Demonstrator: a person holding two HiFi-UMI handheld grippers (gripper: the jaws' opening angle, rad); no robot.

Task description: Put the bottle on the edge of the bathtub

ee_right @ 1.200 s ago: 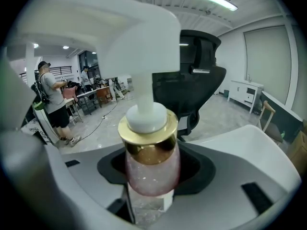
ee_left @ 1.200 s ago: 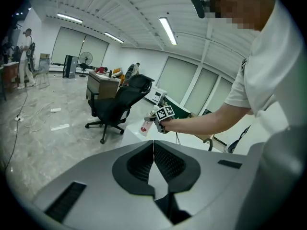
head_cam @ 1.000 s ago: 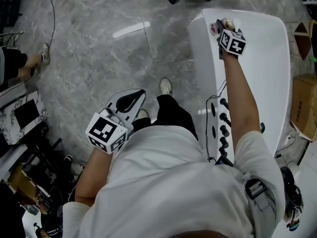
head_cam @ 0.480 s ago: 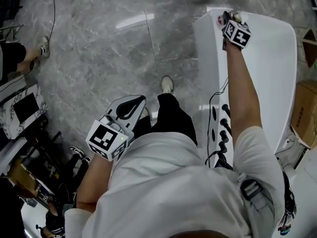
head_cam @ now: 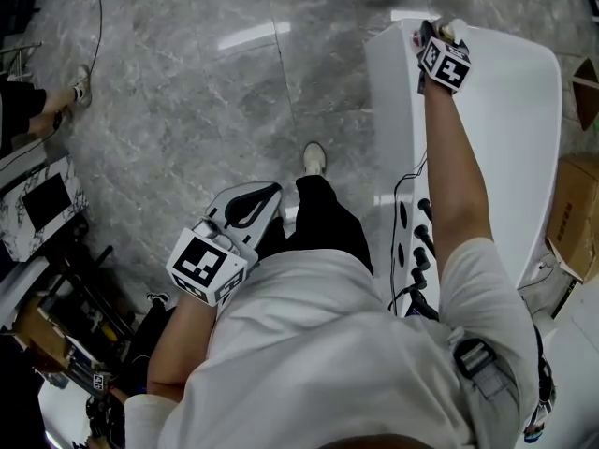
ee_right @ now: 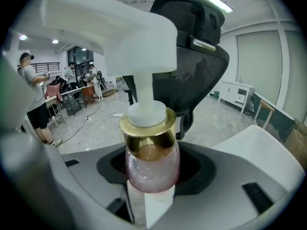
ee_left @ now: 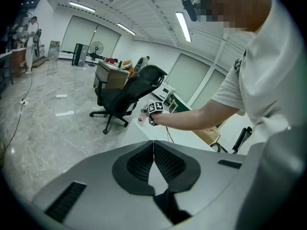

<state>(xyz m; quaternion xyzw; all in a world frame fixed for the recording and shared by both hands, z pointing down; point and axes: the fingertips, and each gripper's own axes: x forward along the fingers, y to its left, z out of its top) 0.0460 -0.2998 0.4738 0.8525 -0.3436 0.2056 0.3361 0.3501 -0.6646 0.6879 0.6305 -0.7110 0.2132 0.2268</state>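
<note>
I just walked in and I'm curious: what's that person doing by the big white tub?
A person holds a gripper in each hand. The right gripper has a pink pump bottle between its jaws, which just opened slightly, at the far corner edge of the bathtub. The left gripper is shut and empty near the person's waist.

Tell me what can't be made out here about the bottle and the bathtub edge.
- Base of the bottle: in the right gripper view it is hidden behind the body of the right gripper, so contact with the bathtub can't be told.
- Head view: the bottle is nearly all behind that gripper and its marker cube.
- Left gripper view: the bottle is too small for detail.
</note>
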